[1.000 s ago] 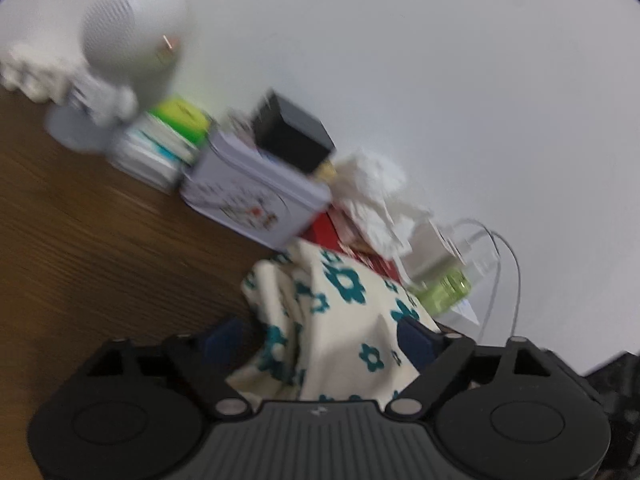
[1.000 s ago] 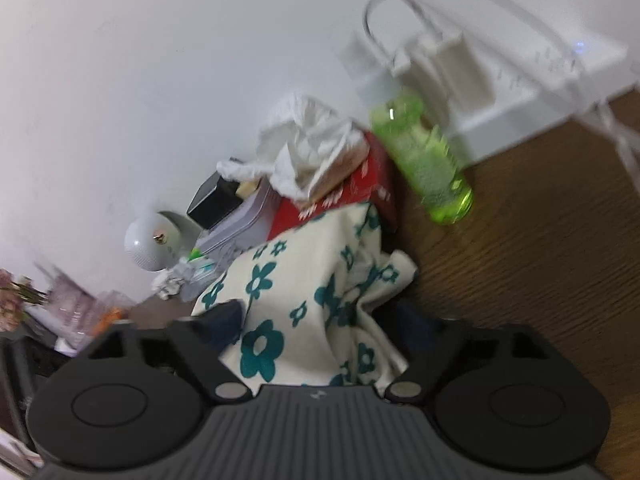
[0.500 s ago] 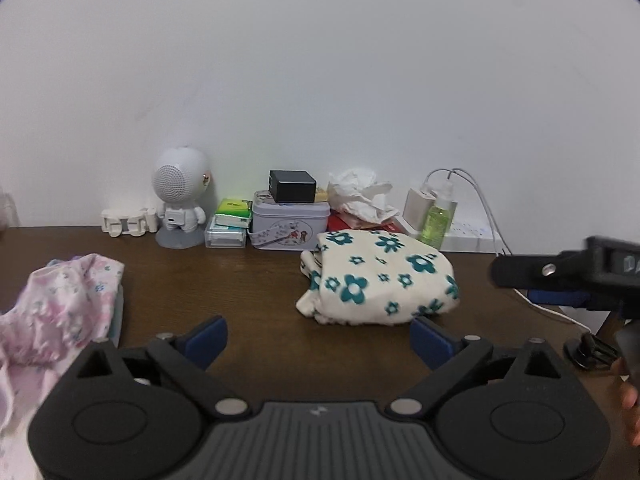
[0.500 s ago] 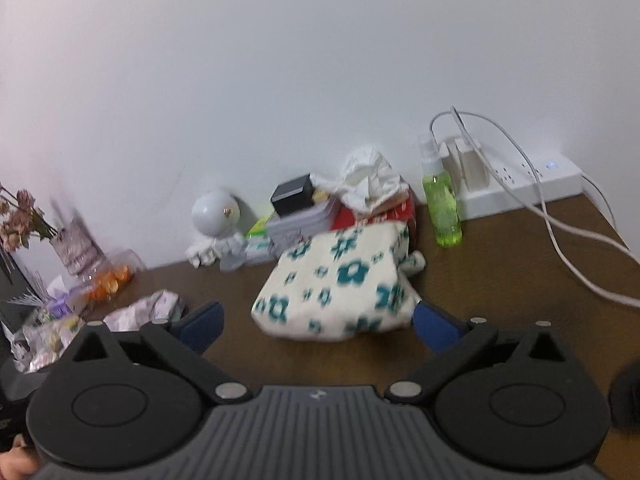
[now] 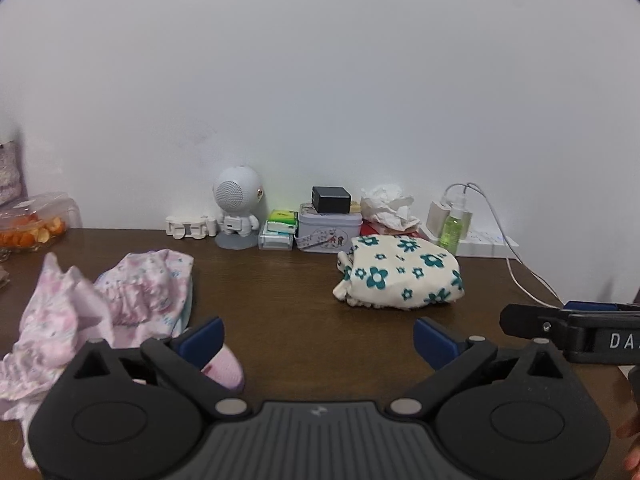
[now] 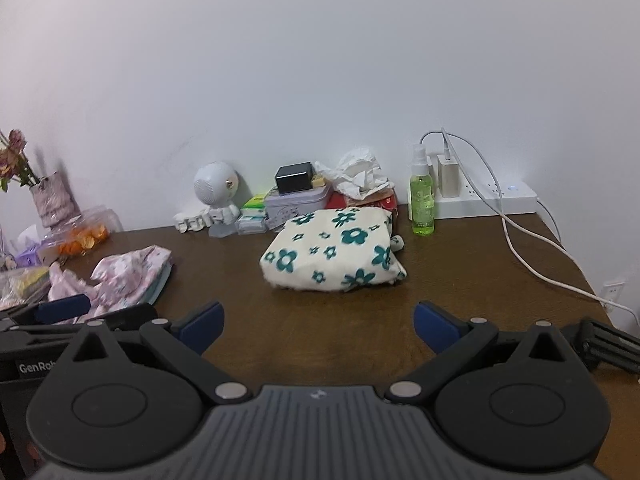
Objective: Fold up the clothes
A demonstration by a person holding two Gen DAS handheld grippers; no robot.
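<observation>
A folded cream garment with teal flowers (image 5: 400,276) (image 6: 332,256) lies at the back of the brown table (image 5: 280,292), apart from both grippers. A crumpled pink flowered garment (image 5: 120,300) (image 6: 128,272) lies to the left, its near edge under my left gripper's left finger. My left gripper (image 5: 318,336) hovers over bare table; its jaws are opening, with nothing between them. My right gripper (image 6: 318,322) stands open and empty, in front of the folded garment. One black finger of the right gripper (image 5: 568,324) shows at the right edge of the left wrist view.
Along the wall stand a white robot-shaped speaker (image 5: 236,212), a tin box (image 5: 328,232), crumpled tissues (image 5: 388,204), a green spray bottle (image 6: 422,200) and a power strip (image 6: 516,196) with a trailing white cable. A tub of orange fruit (image 5: 28,228) and a vase (image 6: 52,200) sit far left.
Both grippers have let go of the flowered garment and drawn back and up from it. Their jaws stand wider and both views have rolled level.
</observation>
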